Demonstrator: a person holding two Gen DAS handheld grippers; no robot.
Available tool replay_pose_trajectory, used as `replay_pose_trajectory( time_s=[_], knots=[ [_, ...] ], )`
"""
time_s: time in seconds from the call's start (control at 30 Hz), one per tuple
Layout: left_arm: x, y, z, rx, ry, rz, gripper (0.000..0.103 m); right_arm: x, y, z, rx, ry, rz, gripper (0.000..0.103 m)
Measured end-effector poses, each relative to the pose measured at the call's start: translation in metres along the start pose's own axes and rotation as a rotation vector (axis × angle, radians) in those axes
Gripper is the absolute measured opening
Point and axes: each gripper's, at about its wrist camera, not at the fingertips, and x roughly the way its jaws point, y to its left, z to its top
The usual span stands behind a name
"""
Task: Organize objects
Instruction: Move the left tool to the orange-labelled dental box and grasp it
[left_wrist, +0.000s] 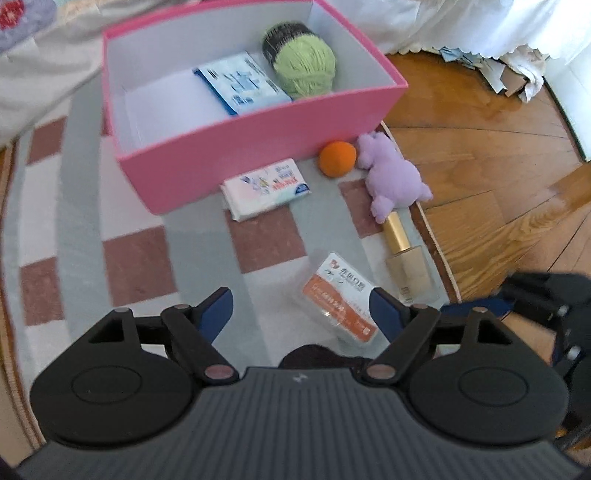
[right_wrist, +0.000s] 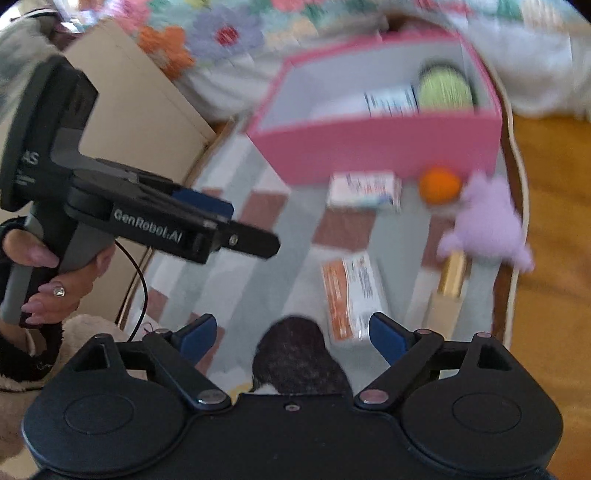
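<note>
A: How far along is the tidying looking?

B: Partly done, I'd judge. The pink box (left_wrist: 258, 147) is sitting on the checked rug (left_wrist: 199, 254) and is already holding a ball of green yarn (left_wrist: 304, 66) and a blue-and-white packet (left_wrist: 240, 83), lying side by side.

A: And what is waiting outside it?

B: Five things on the rug. A tissue pack (left_wrist: 264, 186) is lying just beside the box's front wall, an orange ball (left_wrist: 338, 158) is resting close to that wall too, and a purple plush toy (left_wrist: 391, 173) is touching the ball. A gold-capped bottle (left_wrist: 404, 258) is lying below the plush, and an orange-and-white card pack (left_wrist: 338, 295) is sitting nearest the tools.

A: Are the tools carrying anything?

B: No. The left tool (left_wrist: 301, 310) is standing spread wide with nothing between its fingers; the card pack is lying just ahead, by its right finger. The right tool (right_wrist: 291, 334) is likewise released and empty, its view blurred, pointing down at the same card pack (right_wrist: 351, 295). A dark object (right_wrist: 295, 354) near its base I cannot identify.

A: So the next pick?

B: Probably the card pack, though that is only my guess.
</note>
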Motion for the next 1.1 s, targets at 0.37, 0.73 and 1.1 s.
replay_pose_trajectory(
  time_s=[0.37,0.73,1.1],
  knots=[
    [0.06,0.003,-0.004,-0.033,0.031,-0.095,0.08,0.056,-0.025,-0.012,0.157,0.135,0.018,0.091],
    [0.08,0.013,-0.008,-0.06,-0.006,-0.159,0.055,0.082,-0.026,-0.011,0.103,0.111,-0.073,0.076],
    [0.082,0.042,-0.034,-0.384,0.042,-0.272,0.054,0.085,-0.022,-0.001,-0.06,0.019,-0.233,0.072]
  ],
)
